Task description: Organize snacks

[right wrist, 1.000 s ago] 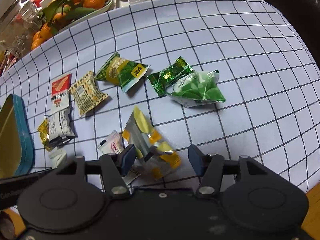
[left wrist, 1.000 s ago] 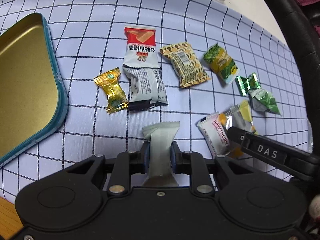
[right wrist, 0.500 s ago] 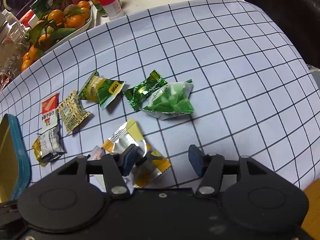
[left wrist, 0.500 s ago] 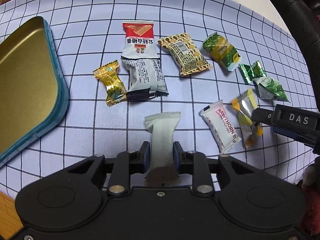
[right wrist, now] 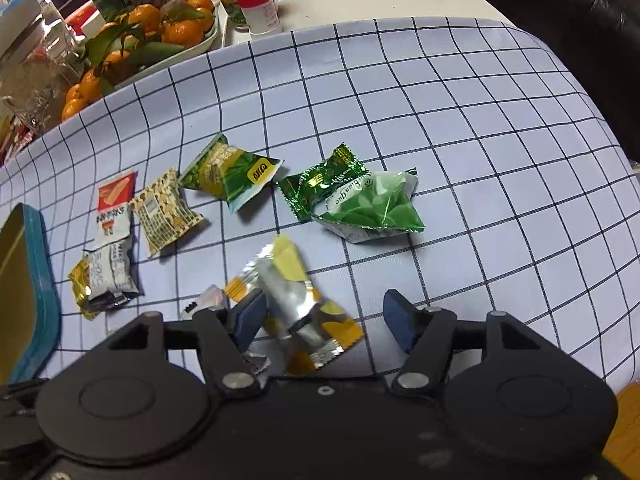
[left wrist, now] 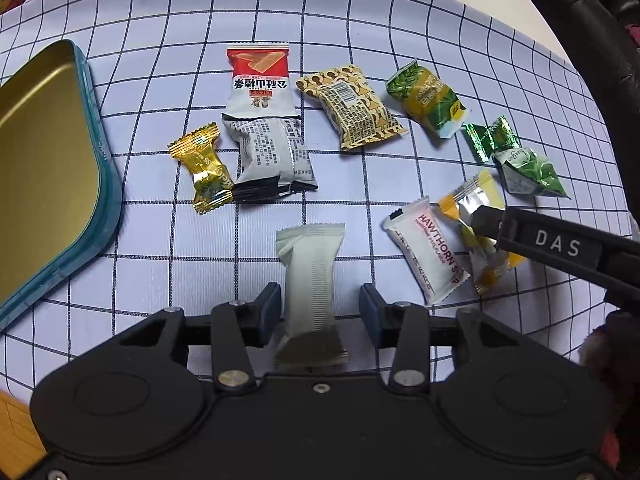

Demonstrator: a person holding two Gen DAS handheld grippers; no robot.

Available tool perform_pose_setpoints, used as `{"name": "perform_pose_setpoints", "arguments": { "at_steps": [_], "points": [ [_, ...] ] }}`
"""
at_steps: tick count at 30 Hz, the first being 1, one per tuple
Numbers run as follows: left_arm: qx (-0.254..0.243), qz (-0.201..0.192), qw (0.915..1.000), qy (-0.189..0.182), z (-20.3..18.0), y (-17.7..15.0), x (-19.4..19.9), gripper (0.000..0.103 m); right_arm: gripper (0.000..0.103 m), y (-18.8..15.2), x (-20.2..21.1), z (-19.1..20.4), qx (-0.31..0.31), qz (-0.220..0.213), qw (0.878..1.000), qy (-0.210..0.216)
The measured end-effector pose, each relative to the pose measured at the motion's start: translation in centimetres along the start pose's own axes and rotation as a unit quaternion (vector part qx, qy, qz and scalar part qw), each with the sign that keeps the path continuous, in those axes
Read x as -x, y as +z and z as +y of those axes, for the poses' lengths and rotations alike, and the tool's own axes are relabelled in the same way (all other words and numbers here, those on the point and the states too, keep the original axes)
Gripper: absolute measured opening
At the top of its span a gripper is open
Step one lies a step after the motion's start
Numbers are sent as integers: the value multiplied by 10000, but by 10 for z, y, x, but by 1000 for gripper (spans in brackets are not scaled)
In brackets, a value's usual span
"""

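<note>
1. We see snacks spread out on a desk with a checked cloth (left wrist: pixel 400 8).
2. Our left hand-held gripper (left wrist: pixel 319 314) points down at the desk. Its jaws have just been opening, and now they stand wide apart.
3. A pale white packet (left wrist: pixel 310 276) lies flat on the cloth between those jaws. The pads do not press on it; there is a gap on each side.
4. Our right hand-held gripper (right wrist: pixel 322 318) also points down, and its jaws have just been opening wider too.
5. A silver and yellow wrapper (right wrist: pixel 296 300) lies between the right jaws. The left pad is right beside it, and the right pad is well away from it, so nothing is squeezed.
6. In the left view, the tip of the right hand-held gripper sits over that silver and yellow wrapper, just beside a white packet that says HAWTHORN (left wrist: pixel 430 250).
7. A gold and blue tin (left wrist: pixel 100 184) lies open at the left side of the cloth. We see no snacks in the part that shows.
8. Farther back lie a gold candy (left wrist: pixel 202 168), a red and white packet (left wrist: pixel 260 80) with a grey one (left wrist: pixel 276 156) touching it, a brown patterned packet (left wrist: pixel 352 112) and a green and yellow packet (left wrist: pixel 428 98).
9. Two green snacks (right wrist: pixel 352 200) touch each other on the right.
10. A tray of oranges (right wrist: pixel 140 40) sits past the cloth's far edge.
</note>
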State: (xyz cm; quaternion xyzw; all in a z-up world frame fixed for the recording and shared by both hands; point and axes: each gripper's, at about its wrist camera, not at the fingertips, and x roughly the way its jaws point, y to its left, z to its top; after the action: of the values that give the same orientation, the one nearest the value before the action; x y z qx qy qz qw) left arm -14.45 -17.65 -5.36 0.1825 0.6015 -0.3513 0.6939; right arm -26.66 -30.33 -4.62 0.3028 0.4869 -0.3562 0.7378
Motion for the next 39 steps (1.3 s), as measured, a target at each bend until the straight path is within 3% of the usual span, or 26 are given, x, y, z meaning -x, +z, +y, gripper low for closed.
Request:
{"name": "perform_pose_setpoints", "arguments": {
  "at_steps": [6,11,17,21,29,31,34,39],
  "points": [
    [78,-23,10000,-24,6,-2,3,43,70,2,3,0,-10,-19,9998,174],
    [49,-30,10000,-22,7,-5,5,43,68,0,-1,10,488,49,9987,134],
    [88,-65,9999,2,3,-4,3,45,66,-6,-8,17,892,2,9958,-205],
    [438,-98,9987,-249,10,-4,3,56,70,-9,-8,16,755,-118,9968,-246],
    [172,-188,9997,-24,-2,-8,2,55,70,-8,-10,18,742,-44,9967,-334],
    [214,-186,9996,-7,0,-7,2,54,68,-8,-10,20,824,-32,9960,-346],
    [296,-137,9994,-65,4,-5,2,53,52,-7,-7,22,851,9,9959,-293],
    [270,-80,9996,-70,4,-4,2,53,50,-8,-7,27,945,69,9950,-315]
  ]
}}
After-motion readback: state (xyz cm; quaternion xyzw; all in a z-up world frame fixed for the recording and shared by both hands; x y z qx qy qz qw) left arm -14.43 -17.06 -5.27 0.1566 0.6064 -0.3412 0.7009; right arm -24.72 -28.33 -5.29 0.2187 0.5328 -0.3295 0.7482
